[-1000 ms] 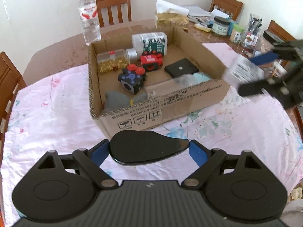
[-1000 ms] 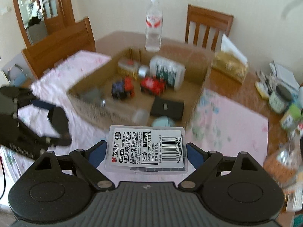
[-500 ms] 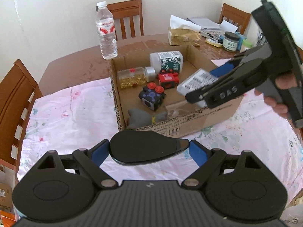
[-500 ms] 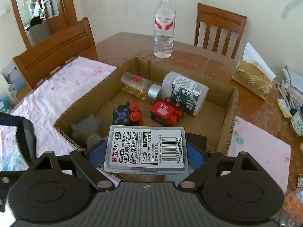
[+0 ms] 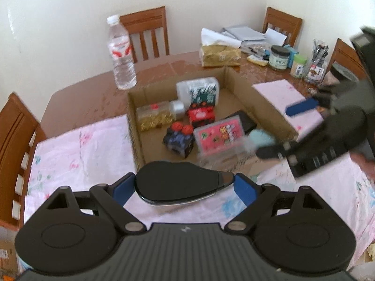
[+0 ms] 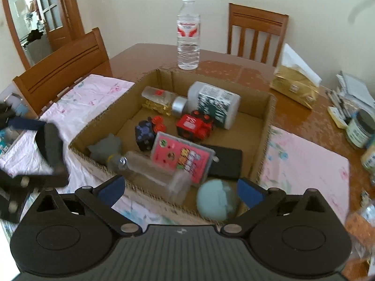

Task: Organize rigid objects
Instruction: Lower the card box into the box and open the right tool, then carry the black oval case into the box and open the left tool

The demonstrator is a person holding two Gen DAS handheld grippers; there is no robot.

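My left gripper [image 5: 182,185] is shut on a flat black oval object [image 5: 180,182], held above the pink cloth just in front of the cardboard box [image 5: 133,126]. The right gripper [image 6: 180,190] hovers over the box's near wall [image 6: 100,126], its jaws opening with nothing between the pads. Below it, a clear plastic case [image 6: 181,155] lies tilted in the box, pink face up, resting on a clear tube and a black pad. In the left wrist view the case [image 5: 219,135] is blurred, with the right gripper [image 5: 288,128] beside it.
The box also holds a white bottle [image 6: 214,104], a capsule bottle [image 6: 161,100], a red toy [image 6: 194,126], a dark cube [image 6: 146,135] and a pale blue ball [image 6: 216,199]. Behind it stand a water bottle [image 6: 188,32], a tissue pack [image 6: 295,86], jars [image 5: 279,57] and chairs.
The right gripper's jaws have spread and let go of the plastic case, which dropped into the box pink side up. The left gripper rose slightly, still holding the black object.
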